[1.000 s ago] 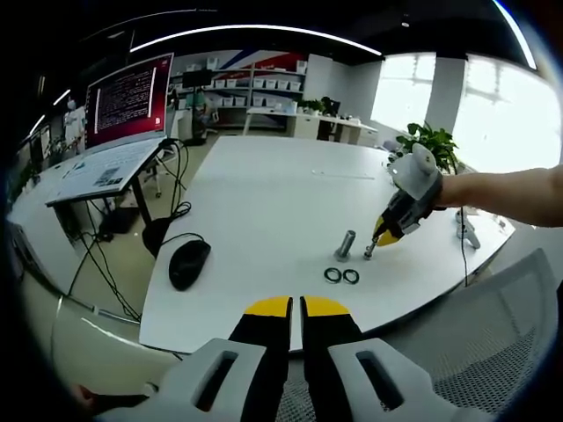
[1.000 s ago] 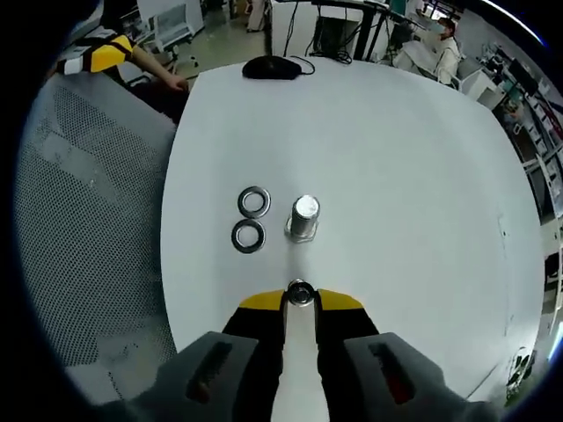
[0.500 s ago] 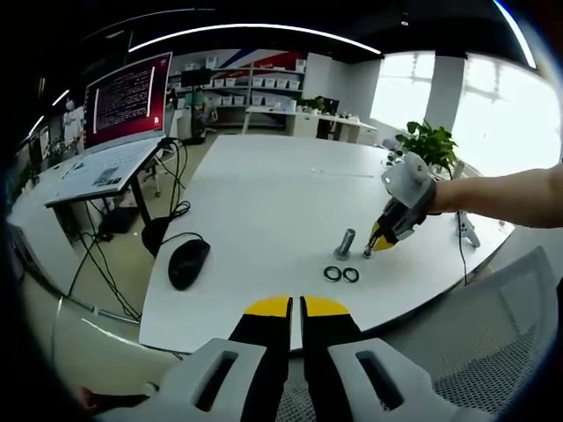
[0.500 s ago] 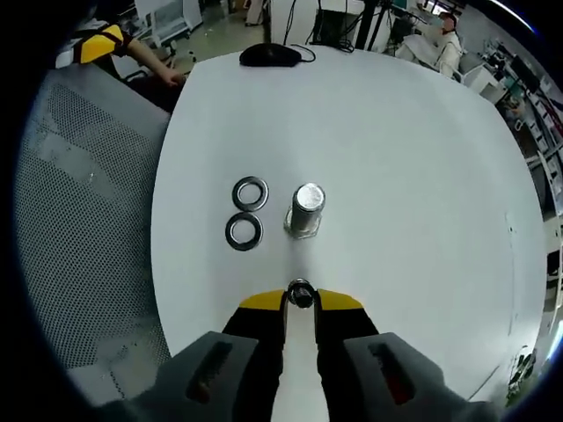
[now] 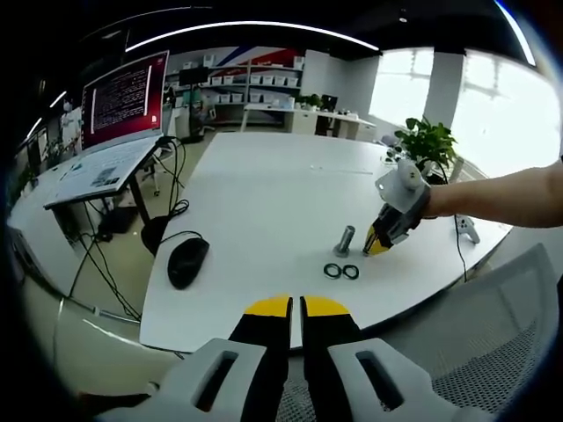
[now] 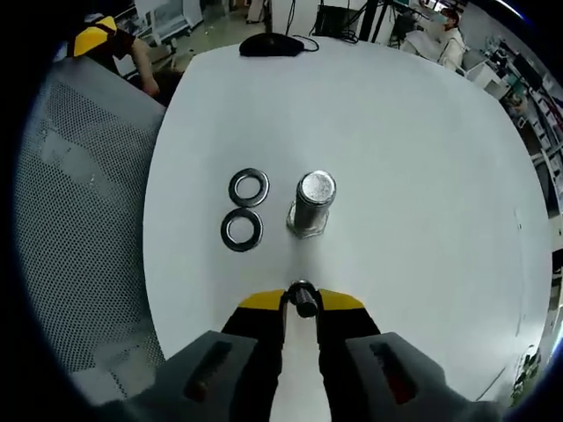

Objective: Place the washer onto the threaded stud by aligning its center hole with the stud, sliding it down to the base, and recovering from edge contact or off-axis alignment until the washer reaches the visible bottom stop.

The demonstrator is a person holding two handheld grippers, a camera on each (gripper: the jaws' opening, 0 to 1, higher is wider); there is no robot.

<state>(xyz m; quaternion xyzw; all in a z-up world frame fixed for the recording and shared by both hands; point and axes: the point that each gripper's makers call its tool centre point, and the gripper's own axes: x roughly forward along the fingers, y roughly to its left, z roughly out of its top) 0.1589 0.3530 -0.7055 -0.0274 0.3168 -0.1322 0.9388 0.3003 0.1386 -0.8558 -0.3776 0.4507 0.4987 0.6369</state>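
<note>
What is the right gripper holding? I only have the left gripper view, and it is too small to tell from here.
Observer: A washer, clamped edge-on between the jaw tips of the right gripper.
Operator: Is it over the stud yet?
Observer: No. The stud stands upright ahead of the tips, with bare table between it and the washer.
Operator: Anything on the stud already?
Observer: Its flat top is bare, and nothing rings the shaft above its hex base.
</note>
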